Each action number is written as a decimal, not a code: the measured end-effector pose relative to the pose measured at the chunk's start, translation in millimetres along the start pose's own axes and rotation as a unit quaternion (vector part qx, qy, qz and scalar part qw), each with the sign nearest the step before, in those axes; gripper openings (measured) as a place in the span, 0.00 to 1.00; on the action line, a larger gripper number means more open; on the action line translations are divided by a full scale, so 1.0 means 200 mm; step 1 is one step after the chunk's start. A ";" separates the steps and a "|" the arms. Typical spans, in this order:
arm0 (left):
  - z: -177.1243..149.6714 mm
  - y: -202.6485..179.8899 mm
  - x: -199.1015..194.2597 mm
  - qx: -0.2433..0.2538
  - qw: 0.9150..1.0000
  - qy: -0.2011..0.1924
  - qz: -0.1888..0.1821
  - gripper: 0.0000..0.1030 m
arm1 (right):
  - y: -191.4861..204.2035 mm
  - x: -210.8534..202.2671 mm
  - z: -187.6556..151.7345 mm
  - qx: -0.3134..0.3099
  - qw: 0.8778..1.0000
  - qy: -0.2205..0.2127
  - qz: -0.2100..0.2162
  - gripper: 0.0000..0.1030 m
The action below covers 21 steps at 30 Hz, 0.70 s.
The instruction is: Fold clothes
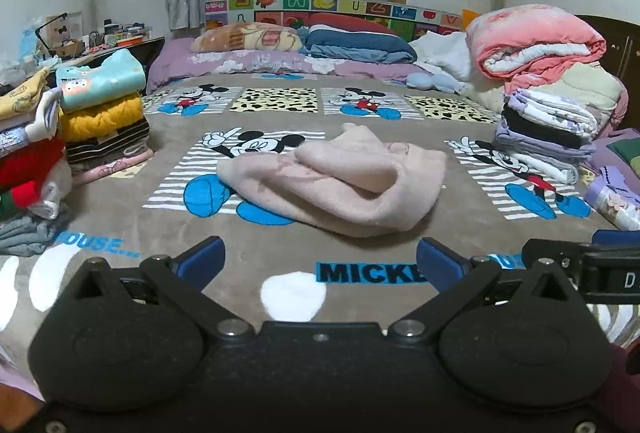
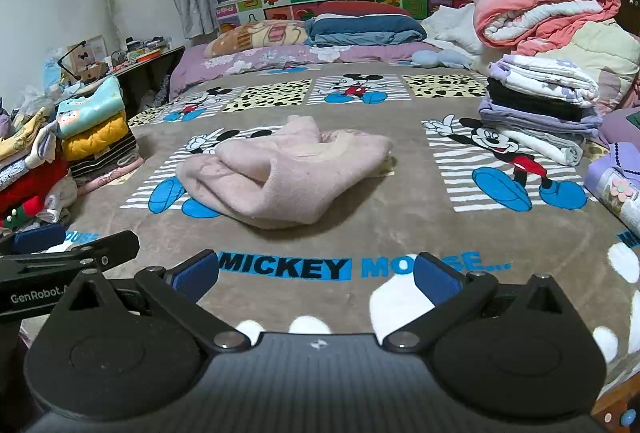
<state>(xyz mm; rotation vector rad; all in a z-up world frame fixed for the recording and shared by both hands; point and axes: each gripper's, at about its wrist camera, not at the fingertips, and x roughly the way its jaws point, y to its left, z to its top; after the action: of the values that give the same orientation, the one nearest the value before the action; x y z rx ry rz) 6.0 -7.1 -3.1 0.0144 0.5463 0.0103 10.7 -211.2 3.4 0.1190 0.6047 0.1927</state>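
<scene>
Fleece, pale pink and loosely bunched, is what the garment (image 1: 340,181) (image 2: 280,173) is made of; it is lying in the middle of the Mickey Mouse blanket (image 1: 280,105) (image 2: 360,233), touched by neither tool. The left gripper (image 1: 320,261) is hovering near the blanket's front edge with its blue pads spread wide and nothing between them. The right gripper (image 2: 316,273) is hovering just beside it, likewise spread and holding nothing. A stack of folded clothes (image 1: 104,113) (image 2: 96,129) is sitting at the left side of the bed, and another folded pile (image 1: 548,129) (image 2: 540,105) is sitting at the right, below a rolled pink quilt (image 1: 536,41) (image 2: 544,5).
</scene>
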 end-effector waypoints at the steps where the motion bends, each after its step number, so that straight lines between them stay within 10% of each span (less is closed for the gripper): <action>1: 0.00 0.00 0.00 -0.006 1.000 -0.002 -0.005 1.00 | 0.00 0.00 0.00 0.001 1.000 0.001 0.001 1.00; 21: -0.02 0.05 -0.01 -0.025 0.999 -0.005 -0.021 1.00 | 0.01 -0.01 -0.01 -0.002 1.000 -0.001 0.009 1.00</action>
<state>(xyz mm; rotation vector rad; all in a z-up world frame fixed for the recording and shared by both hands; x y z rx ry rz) 2.2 2.9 -5.1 -0.0466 0.5358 -0.0169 8.0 -209.9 3.1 0.1209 0.6014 0.2101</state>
